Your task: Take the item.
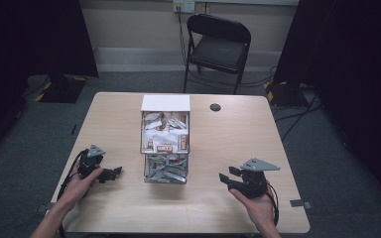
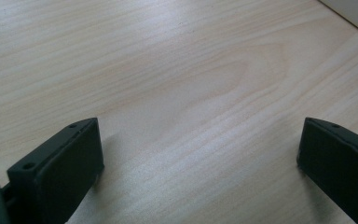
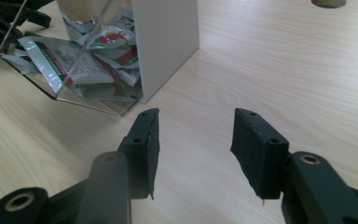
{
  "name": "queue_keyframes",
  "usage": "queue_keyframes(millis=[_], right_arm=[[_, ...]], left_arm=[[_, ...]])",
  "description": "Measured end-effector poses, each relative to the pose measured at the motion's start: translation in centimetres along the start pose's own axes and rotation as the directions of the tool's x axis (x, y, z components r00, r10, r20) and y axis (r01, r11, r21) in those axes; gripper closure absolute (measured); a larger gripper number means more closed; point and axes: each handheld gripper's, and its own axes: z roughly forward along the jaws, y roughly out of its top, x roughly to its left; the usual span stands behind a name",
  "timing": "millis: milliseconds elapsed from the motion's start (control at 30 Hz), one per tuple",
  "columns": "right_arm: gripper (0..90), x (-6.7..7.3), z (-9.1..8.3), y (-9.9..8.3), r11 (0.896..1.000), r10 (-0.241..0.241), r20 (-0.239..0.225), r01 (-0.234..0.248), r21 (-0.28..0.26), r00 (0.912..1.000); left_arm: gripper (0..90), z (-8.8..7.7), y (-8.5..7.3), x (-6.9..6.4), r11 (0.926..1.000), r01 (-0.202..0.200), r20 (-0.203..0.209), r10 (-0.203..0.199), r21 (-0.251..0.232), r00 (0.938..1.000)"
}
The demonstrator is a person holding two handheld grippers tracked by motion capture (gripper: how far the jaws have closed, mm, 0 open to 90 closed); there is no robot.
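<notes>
One clear box [image 1: 164, 146] full of sachets [image 1: 164, 133] stands mid tabletop [image 1: 228, 144], between both claws. White back panel [image 1: 165, 103] at its far end, lower compartment at the near end holding more packets. Right claw [image 1: 224, 177] sits to the box's right, near but apart, jaws pointing toward the box's near end. In the right gripper view the right claw [image 3: 195, 140] has jaws parted, nothing between the pads, bare tabletop wood below; box corner [image 3: 98, 60] lies ahead and to the left of the jaws, not touching. Red, green and white sachets [image 3: 74, 60] show through the clear wall. Left claw [image 1: 115, 172] is on the box's left side, near its lower end, just short of it, tips aimed at the box. In the left gripper view the left claw [image 2: 200, 154] jaws stand wide apart, empty, close over the tabletop [image 2: 177, 70]. Each claw is held by a hand, left hand [image 1: 79, 186], right hand [image 1: 258, 206]. Dark round hole [image 1: 215, 107] in the tabletop beyond the right claw, far right of the box. Black folding chair [image 1: 218, 47] behind the tabletop.
</notes>
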Motion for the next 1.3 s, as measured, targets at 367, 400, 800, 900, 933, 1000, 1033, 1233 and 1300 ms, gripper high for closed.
queue_keyframes(millis=[367,400,800,900,933,1000,1033,1233,1300], right_arm=[[51.2,2.0,1.0,1.3,0.999,-0.044,-0.066,0.043,-0.022,0.9968],[51.1,2.5,1.3,1.7,0.999,-0.037,-0.099,0.036,-0.014,0.9944],[52.0,5.6,3.2,2.9,0.990,-0.138,-0.159,0.138,-0.011,0.9777],[53.0,6.1,3.3,3.3,0.990,-0.141,-0.183,0.139,-0.020,0.9731],[53.5,6.3,3.4,3.4,0.989,-0.146,-0.183,0.145,-0.021,0.9723],[53.8,6.5,3.5,3.6,0.989,-0.148,-0.190,0.147,-0.024,0.9705],[54.5,6.7,3.6,3.7,0.989,-0.150,-0.191,0.148,-0.025,0.9701],[55.9,7.8,4.8,4.0,0.983,-0.180,-0.215,0.181,-0.015,0.9598],[56.9,8.1,5.1,4.2,0.983,-0.184,-0.225,0.185,-0.017,0.9569]], left_arm=[[0.0,0.0,0.0,0.0,1.0000,0.000,0.002,0.000,0.000,1.0000],[0.0,0.0,0.0,0.0,1.0000,-0.003,0.000,0.003,0.002,1.0000],[0.0,0.0,0.0,0.0,1.0000,-0.003,0.000,0.003,0.002,1.0000],[0.0,0.0,0.0,0.0,1.0000,-0.004,0.000,0.004,0.002,1.0000],[0.0,0.0,0.0,0.0,1.0000,-0.003,0.000,0.003,0.002,1.0000],[0.0,0.0,0.0,0.0,1.0000,-0.002,-0.001,0.002,0.001,1.0000],[0.0,-0.1,0.0,0.0,1.0000,-0.002,-0.002,0.002,0.002,1.0000],[0.0,-0.1,0.0,0.0,1.0000,-0.003,-0.004,0.003,0.004,1.0000],[0.0,-0.1,0.0,0.0,1.0000,-0.003,-0.004,0.003,0.004,1.0000]])
